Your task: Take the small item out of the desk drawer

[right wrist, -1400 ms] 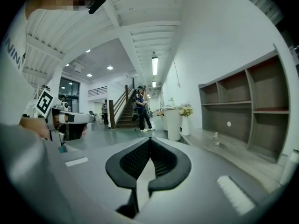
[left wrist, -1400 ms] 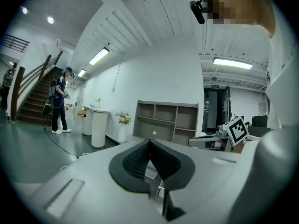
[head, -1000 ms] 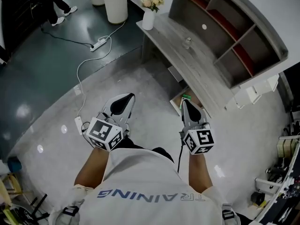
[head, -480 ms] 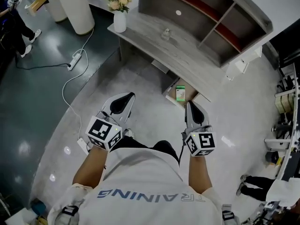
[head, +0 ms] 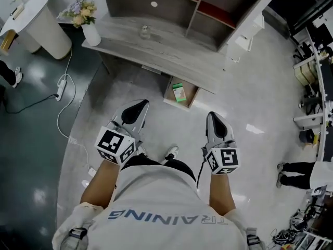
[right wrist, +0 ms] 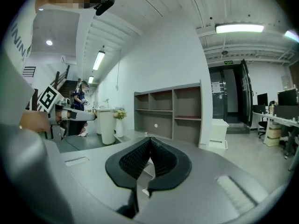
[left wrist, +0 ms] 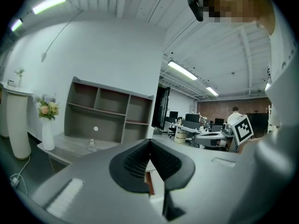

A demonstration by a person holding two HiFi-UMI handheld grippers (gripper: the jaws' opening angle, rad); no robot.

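Note:
A grey wooden desk (head: 156, 53) with a shelf unit stands ahead of me. Under its front edge a drawer (head: 170, 99) is pulled open, and a small green-and-white box (head: 178, 92) lies inside. My left gripper (head: 136, 108) hangs over the floor to the lower left of the drawer, jaws shut and empty. My right gripper (head: 215, 120) is level with it to the lower right, also shut with nothing in it. In the left gripper view the ribbed pads (left wrist: 140, 160) meet with nothing between them. The right gripper view shows its pads (right wrist: 138, 157) closed the same way.
On the desk stand a white vase with flowers (head: 91, 34) and a small clear bottle (head: 144, 33). A white pedestal (head: 44, 25) and a power strip with cable (head: 61, 89) lie to the left. A white cabinet (head: 244, 35) stands at the desk's right end; office desks and a person's legs (head: 296, 168) are at far right.
The view has swung round, so the desk and open drawer now sit straight ahead between the grippers. Both grippers keep their places in the picture and stay shut.

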